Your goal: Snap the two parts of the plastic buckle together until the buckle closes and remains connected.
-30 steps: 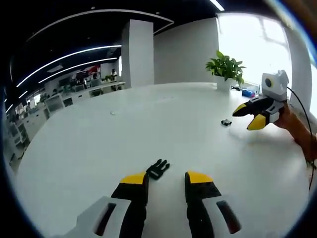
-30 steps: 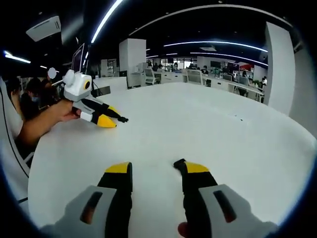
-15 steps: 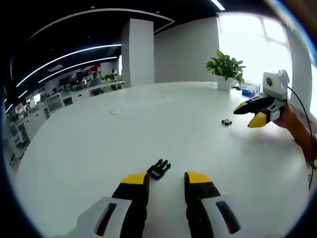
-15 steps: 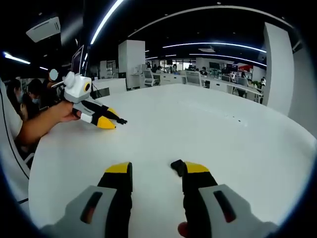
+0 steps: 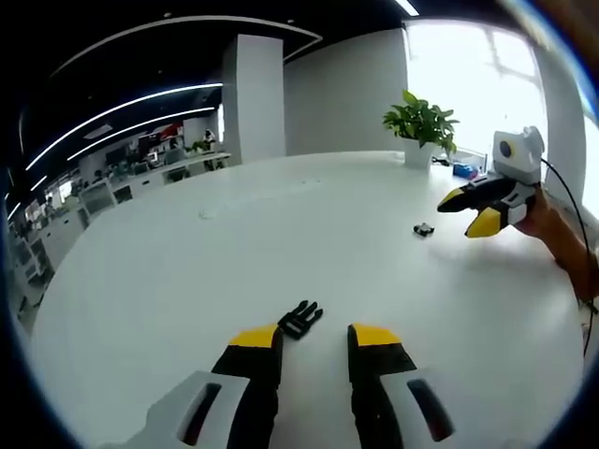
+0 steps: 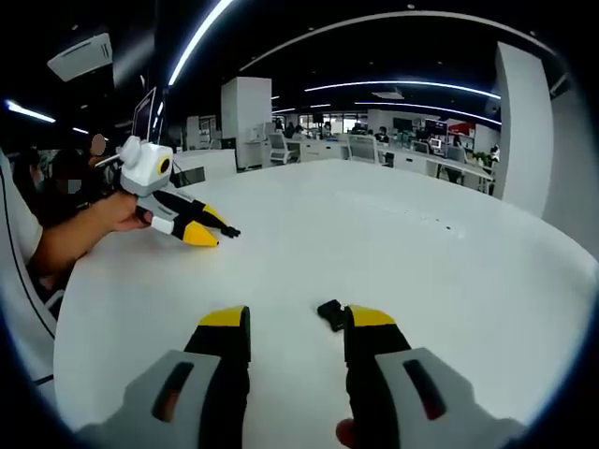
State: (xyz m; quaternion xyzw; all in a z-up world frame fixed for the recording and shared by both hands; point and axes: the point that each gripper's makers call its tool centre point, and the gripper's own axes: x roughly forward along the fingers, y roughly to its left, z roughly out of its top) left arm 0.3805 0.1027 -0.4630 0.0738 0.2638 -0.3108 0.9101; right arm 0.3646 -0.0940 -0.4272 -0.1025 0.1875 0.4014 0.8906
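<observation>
On the white table (image 5: 168,271), a black pronged buckle part (image 5: 299,319) lies just ahead of my left gripper (image 5: 314,337), by its left jaw tip. The jaws stand open with nothing between them. Far right, my right gripper (image 5: 468,213) hovers open, with the small black buckle piece (image 5: 423,229) on the table just left of it. In the right gripper view that small buckle piece (image 6: 329,313) lies beside the inner tip of the right jaw of my open right gripper (image 6: 296,318). At the left, my left gripper (image 6: 211,226) has the pronged part (image 6: 231,230) at its tips.
A potted plant (image 5: 421,122) and small blue items (image 5: 466,171) stand at the table's far edge near a bright window. A person's hand (image 6: 117,213) holds the left gripper, and another person sits behind it. Office desks fill the background.
In the right gripper view the small buckle piece has drifted down and left, closer in beside the right jaw tip. The left gripper view has barely shifted.
</observation>
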